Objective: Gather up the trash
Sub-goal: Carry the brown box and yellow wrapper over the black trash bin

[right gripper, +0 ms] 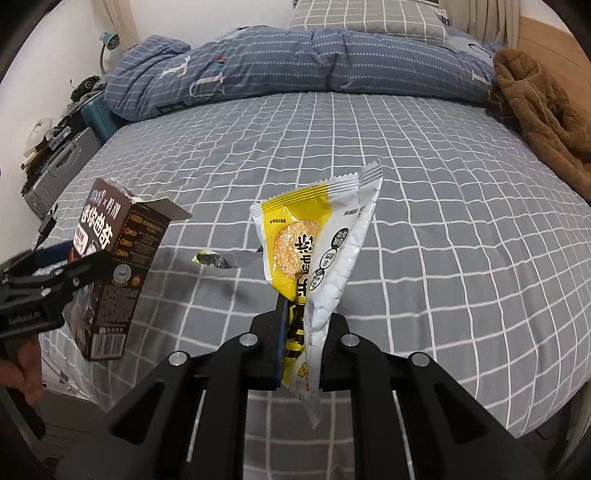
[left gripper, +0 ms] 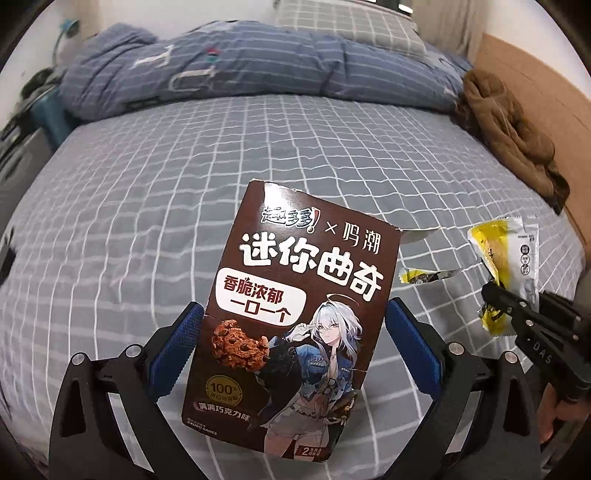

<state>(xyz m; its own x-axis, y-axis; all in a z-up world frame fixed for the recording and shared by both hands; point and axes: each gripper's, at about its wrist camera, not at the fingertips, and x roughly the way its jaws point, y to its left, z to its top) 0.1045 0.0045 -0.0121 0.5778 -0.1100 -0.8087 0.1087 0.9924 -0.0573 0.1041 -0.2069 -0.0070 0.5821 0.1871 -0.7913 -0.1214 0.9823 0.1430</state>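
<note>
Black linkages of the left gripper [left gripper: 291,345] fill the bottom of the left wrist view, and its blue pads [left gripper: 173,350] clamp the two sides of a brown cookie box [left gripper: 295,314], held upright and lifted off the bed. Its top flap is torn open, and the front shows white Chinese lettering, a chocolate-chip cookie and a drawn white-haired character. From the right wrist view the same box hangs at the left edge, tilted, with a hand partly visible under that gripper.

Nearly closed, the right gripper [right gripper: 299,332] pinches the lower part of a yellow and white snack wrapper [right gripper: 314,243], which stands up from the jaws above the sheet. A second, smaller torn wrapper [right gripper: 221,258], yellow and silver, lies flat on the grey checked bedsheet [right gripper: 443,221] between the two grippers, apart from both.

Further back a blue striped quilt [right gripper: 314,62] lies bunched across the bed in front of a grey checked pillow [right gripper: 365,18]. A brown fleece garment [right gripper: 535,110] is heaped along the right edge against a wooden board, and a grey suitcase [right gripper: 62,162] stands beside the bed on the left
</note>
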